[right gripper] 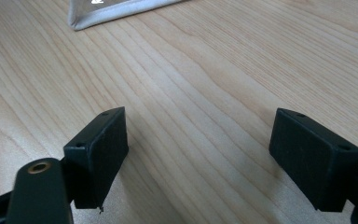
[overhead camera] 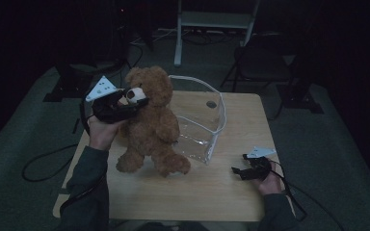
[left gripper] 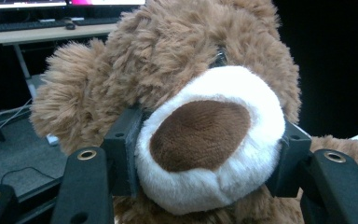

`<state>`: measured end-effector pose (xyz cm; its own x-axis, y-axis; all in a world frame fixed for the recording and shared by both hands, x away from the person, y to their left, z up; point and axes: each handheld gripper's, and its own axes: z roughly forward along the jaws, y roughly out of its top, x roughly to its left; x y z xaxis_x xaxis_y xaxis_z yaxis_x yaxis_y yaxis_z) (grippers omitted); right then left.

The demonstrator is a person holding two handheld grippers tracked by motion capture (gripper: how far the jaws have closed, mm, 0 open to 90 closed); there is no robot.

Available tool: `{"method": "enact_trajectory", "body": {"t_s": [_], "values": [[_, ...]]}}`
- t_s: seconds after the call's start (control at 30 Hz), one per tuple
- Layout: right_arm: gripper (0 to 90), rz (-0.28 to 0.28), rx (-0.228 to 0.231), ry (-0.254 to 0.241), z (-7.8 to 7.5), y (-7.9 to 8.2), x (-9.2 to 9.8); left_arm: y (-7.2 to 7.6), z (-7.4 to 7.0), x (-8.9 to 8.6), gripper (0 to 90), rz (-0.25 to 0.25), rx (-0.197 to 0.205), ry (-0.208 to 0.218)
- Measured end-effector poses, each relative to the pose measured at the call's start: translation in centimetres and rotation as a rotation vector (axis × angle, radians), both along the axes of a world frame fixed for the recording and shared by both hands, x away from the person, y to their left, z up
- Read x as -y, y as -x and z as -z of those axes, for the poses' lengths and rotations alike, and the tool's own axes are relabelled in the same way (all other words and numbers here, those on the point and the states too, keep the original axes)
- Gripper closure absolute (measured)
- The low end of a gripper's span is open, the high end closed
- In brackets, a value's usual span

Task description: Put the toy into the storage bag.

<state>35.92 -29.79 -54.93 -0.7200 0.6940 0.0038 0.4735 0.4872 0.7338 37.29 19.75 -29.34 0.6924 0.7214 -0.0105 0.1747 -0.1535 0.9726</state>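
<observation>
Over on the left side of the wooden table [overhead camera: 207, 192], the left gripper [overhead camera: 134, 103] has the teddy bear [overhead camera: 151, 120] pinched by its white muzzle [left gripper: 209, 140], one black pad pressed into each side of the snout so the plush bulges out between them. From where I stand that looks like a sensible place to take hold: the muzzle is the firmest, narrowest bit of the toy, and holding the head keeps the bear upright with its legs reaching down to the tabletop, though I can't tell whether the feet bear any weight. The bear stands just beside the clear plastic bin [overhead camera: 219, 113], which sits open-topped near the middle of the table, and I would guess the toy is meant to go into it, lifted by the head and lowered in feet first. Its body hangs below and to the right of the pads, not between them. Farther right, the right gripper [overhead camera: 239, 172] rests low at the table's near right edge, well apart from the bear, its jaws spread wide over bare wood with nothing between them, perhaps waiting to steady the bin.
</observation>
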Motion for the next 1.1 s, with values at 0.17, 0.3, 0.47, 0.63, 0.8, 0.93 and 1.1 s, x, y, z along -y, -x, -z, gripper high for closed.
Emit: {"method": "enact_trajectory", "body": {"t_s": [0.17,0.3,0.47,0.63,0.8,0.93,1.1], "values": [[18.6,0.000,0.001,0.000,0.0,0.0,0.0,-0.4,-0.5,0.0,41.0,0.009,-0.003,0.012],[18.6,0.000,0.001,0.000,0.0,0.0,0.0,-0.7,-0.9,0.2,41.0,0.015,-0.006,0.016],[18.6,0.000,0.001,0.000,0.0,0.0,0.0,-1.0,-1.4,0.5,41.1,0.029,-0.003,0.021],[18.6,0.000,0.001,0.000,0.0,0.0,0.0,-1.3,-1.9,0.7,41.1,0.036,-0.003,0.029],[18.6,0.000,0.001,0.000,0.0,0.0,0.0,-1.8,-2.1,0.8,41.1,0.040,-0.010,0.043],[18.6,0.000,0.000,0.000,0.0,0.0,0.0,-2.1,-2.3,0.9,41.1,0.041,-0.013,0.046],[18.6,-0.001,0.000,0.000,0.0,0.0,0.0,-2.3,-2.8,1.1,41.0,0.040,-0.008,0.044]]}}
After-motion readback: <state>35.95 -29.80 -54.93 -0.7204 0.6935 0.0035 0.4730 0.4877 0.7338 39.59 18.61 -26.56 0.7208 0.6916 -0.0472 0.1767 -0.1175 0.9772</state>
